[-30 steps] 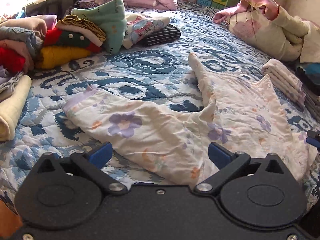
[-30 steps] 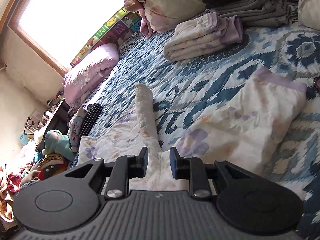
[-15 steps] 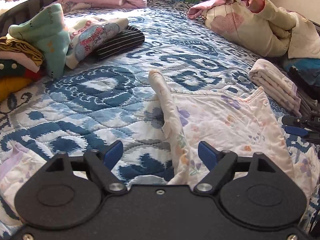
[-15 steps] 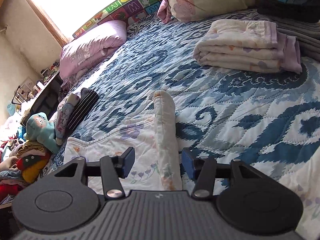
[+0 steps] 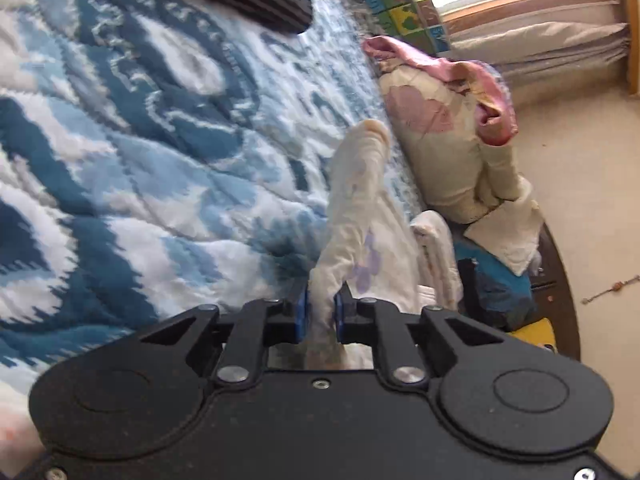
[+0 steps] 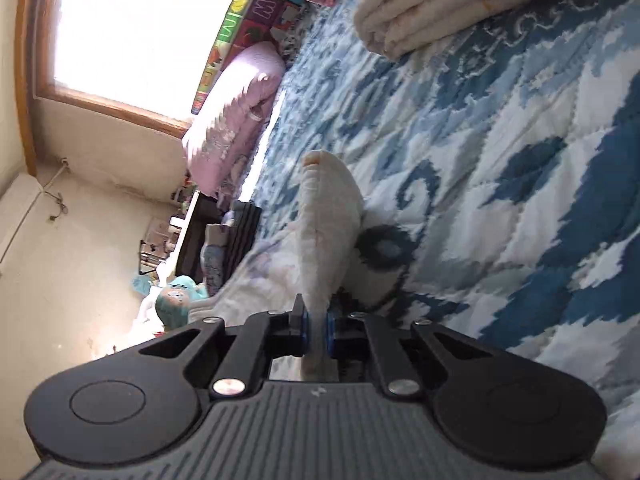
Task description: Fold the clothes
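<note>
Both tools, the left tool point(image 5: 320, 314) and right tool point(image 6: 316, 326), which had hovered apart over the cream floral cotton garment point(image 5: 360, 216) on the blue-and-white quilted bed point(image 5: 140, 140), were closing on its raised ridge, readying a fold.

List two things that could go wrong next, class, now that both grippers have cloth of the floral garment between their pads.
1. The left gripper and right gripper are closing on only a narrow ridge of the floral garment; it may slip free when lifted.
2. The rest may drag across the quilt and bunch unevenly.
</note>
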Demonstrator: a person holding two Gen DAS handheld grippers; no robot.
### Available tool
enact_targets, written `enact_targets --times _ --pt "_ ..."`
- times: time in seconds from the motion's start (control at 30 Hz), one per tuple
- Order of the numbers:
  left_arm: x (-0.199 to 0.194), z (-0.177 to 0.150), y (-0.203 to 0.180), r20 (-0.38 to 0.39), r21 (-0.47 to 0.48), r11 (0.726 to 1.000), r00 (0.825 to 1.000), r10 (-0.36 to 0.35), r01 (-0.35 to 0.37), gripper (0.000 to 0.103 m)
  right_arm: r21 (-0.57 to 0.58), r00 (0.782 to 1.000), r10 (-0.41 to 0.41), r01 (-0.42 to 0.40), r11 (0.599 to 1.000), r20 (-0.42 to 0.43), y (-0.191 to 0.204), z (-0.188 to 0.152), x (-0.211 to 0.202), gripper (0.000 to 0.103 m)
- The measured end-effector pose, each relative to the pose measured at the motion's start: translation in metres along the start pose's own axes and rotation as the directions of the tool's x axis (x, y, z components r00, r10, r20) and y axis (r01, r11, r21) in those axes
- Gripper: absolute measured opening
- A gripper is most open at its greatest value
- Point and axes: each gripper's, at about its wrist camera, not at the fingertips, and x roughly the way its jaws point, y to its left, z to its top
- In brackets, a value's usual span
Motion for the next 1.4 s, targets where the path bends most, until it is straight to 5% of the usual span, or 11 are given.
enact_targets --times 0.17,0.3,0.43,0.53,0.6,0.7,0.83,0.9,1.0,1.1,1.4 --pt "-0.014 -0.004 -0.031 0.066 0.13 0.99 0.997 0.04 -0.048 0.068 -0.106 0.988 -0.122 0.131 0.986 0.092 0.02 -0.004 -0.01 0.047" --pt "0.007 0.005 -0.061 0.111 0.264 0.947 0.981 0.156 -0.181 0.07 -0.214 0.975 -0.177 0.202 0.956 0.132 0.043 0.003 0.001 0.055" --pt "0.039 0.014 -0.058 0.038 0.305 0.935 0.984 0.176 -0.179 0.017 -0.248 0.979 -0.194 0.204 0.947 0.065 0.048 0.016 0.031 0.038" --pt "0.03 0.028 -0.029 -0.024 0.099 0.981 0.986 -0.166 0.168 0.014 -0.182 0.998 -0.054 0.048 0.982 -0.027 0.039 0.019 0.042 0.012" --pt "0.024 0.031 -0.024 -0.012 0.113 0.982 0.988 -0.154 0.154 0.015 -0.14 0.981 0.187 -0.192 0.971 -0.043 0.038 0.02 0.035 0.011" --pt "0.024 0.039 -0.004 -0.008 0.081 0.997 1.0 0.015 -0.015 0.027 -0.178 0.992 0.096 -0.11 0.978 -0.086 0.035 0.023 0.043 0.01" --pt "-0.007 0.034 -0.049 0.145 0.187 0.956 0.969 0.199 -0.225 0.103 -0.126 0.999 -0.02 0.013 0.992 -0.05 0.02 0.025 0.042 0.016" --pt "-0.009 0.023 -0.086 0.244 0.313 0.882 0.927 0.284 -0.352 0.103 -0.157 0.999 -0.044 0.044 0.987 -0.001 0.025 0.022 0.035 0.03" --pt "0.002 0.008 -0.134 0.271 0.518 0.789 0.939 0.213 -0.329 0.102 -0.195 0.995 -0.09 0.097 0.976 0.044 0.032 0.016 0.033 0.031" --pt "0.04 0.017 -0.156 0.116 0.574 0.795 0.981 0.157 -0.195 0.095 -0.238 0.989 -0.129 0.141 0.961 0.066 0.038 0.015 0.038 0.031" --pt "0.145 0.044 -0.175 -0.138 0.535 0.841 0.975 0.173 -0.074 0.034 -0.299 0.975 -0.194 0.218 0.929 0.107 0.04 0.005 0.038 0.027"
